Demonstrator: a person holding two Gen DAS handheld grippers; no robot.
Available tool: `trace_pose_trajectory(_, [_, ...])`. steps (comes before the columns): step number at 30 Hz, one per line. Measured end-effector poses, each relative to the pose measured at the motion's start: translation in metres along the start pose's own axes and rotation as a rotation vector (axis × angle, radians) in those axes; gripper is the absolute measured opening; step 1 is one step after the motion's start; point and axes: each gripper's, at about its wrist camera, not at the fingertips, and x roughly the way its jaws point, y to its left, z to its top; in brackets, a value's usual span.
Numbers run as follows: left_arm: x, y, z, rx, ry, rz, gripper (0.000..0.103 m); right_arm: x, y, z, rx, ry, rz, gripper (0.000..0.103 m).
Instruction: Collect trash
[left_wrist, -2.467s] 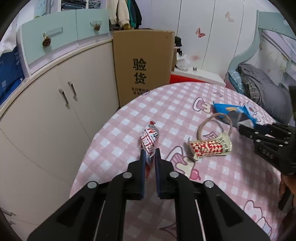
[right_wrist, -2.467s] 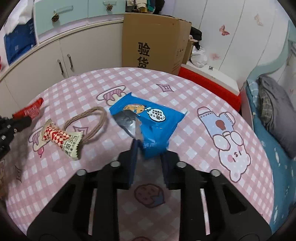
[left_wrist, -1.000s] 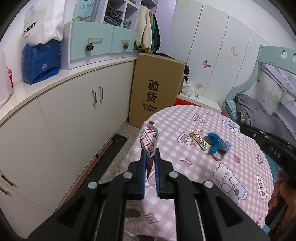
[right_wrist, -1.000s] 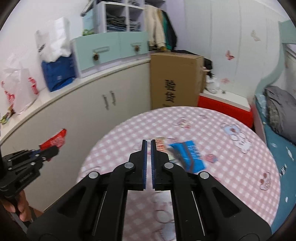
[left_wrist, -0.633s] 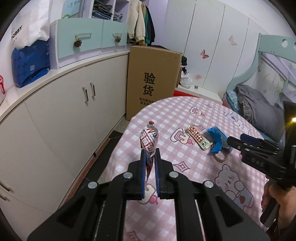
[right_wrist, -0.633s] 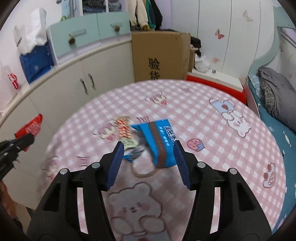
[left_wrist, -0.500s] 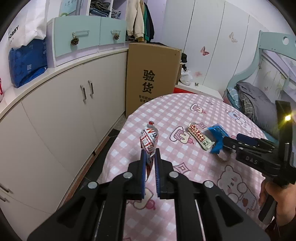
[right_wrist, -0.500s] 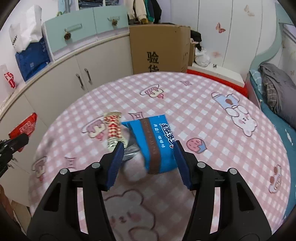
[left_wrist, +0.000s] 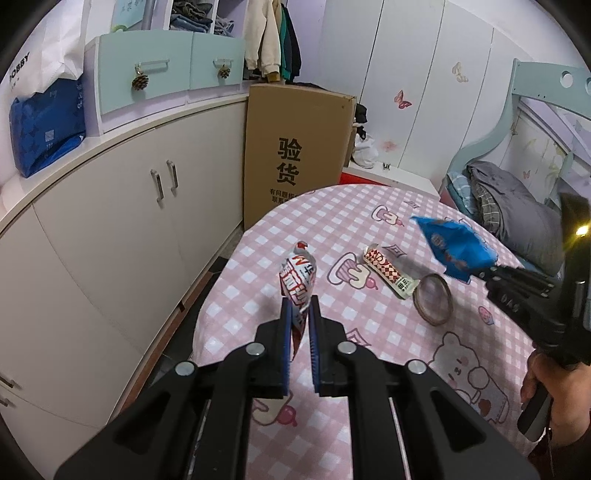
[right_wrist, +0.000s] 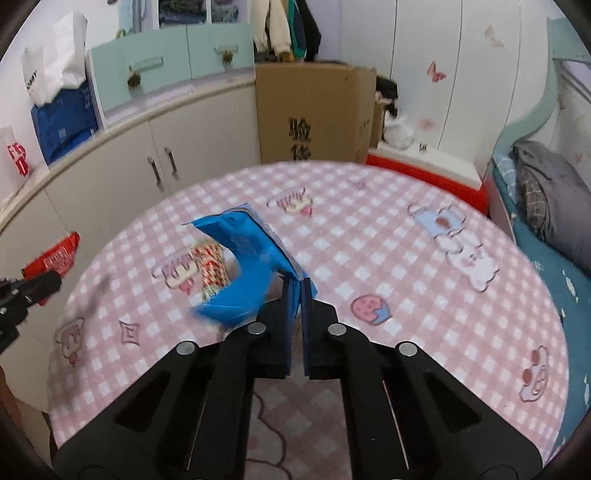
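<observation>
Above the pink checked table, the left hand-held gripper is clenched on a red-and-white wrapper, held upright over the table's near edge. The right hand-held gripper pinches a blue packet by one end, lifted clear of the table toward its middle. On the table beneath the packet lie a red-checked wrapper and, touching its end, a brown loop. A cardboard box stands beyond the table.
</observation>
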Motion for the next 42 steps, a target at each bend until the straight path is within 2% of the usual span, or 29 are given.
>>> trace_pose_trajectory(5, [-0.021, 0.012, 0.001, -0.022, -0.029, 0.001, 0.009, -0.033, 0.020, 0.010, -0.030, -0.066, 0.028, 0.004])
trace_pose_trajectory(8, [-0.040, 0.025, -0.001, -0.043, -0.056, 0.011, 0.009, -0.052, 0.046, 0.014, -0.054, -0.095, 0.075, 0.004])
trace_pose_trajectory(13, [-0.068, 0.060, -0.017, -0.099, -0.079, 0.044, 0.009, -0.072, 0.110, 0.010, -0.112, -0.109, 0.190, 0.004])
trace_pose_trajectory(18, [-0.089, 0.108, -0.045, -0.156, -0.072, 0.116, 0.009, -0.074, 0.182, -0.006, -0.152, -0.078, 0.326, 0.004])
trace_pose_trajectory(24, [-0.092, 0.173, -0.089, -0.252, 0.026, 0.215, 0.009, -0.050, 0.263, -0.045, -0.185, 0.029, 0.472, 0.004])
trace_pose_trajectory(30, [-0.072, 0.229, -0.139, -0.370, 0.151, 0.240, 0.009, -0.017, 0.326, -0.094, -0.218, 0.154, 0.537, 0.004])
trace_pose_trajectory(34, [-0.047, 0.254, -0.165, -0.449, 0.240, 0.191, 0.009, 0.008, 0.351, -0.121, -0.228, 0.218, 0.530, 0.004])
trace_pose_trajectory(36, [-0.034, 0.264, -0.176, -0.465, 0.272, 0.191, 0.009, 0.019, 0.357, -0.128, -0.227, 0.242, 0.521, 0.004])
trace_pose_trajectory(42, [-0.003, 0.279, -0.190, -0.477, 0.315, 0.190, 0.009, 0.050, 0.367, -0.143, -0.211, 0.294, 0.493, 0.004])
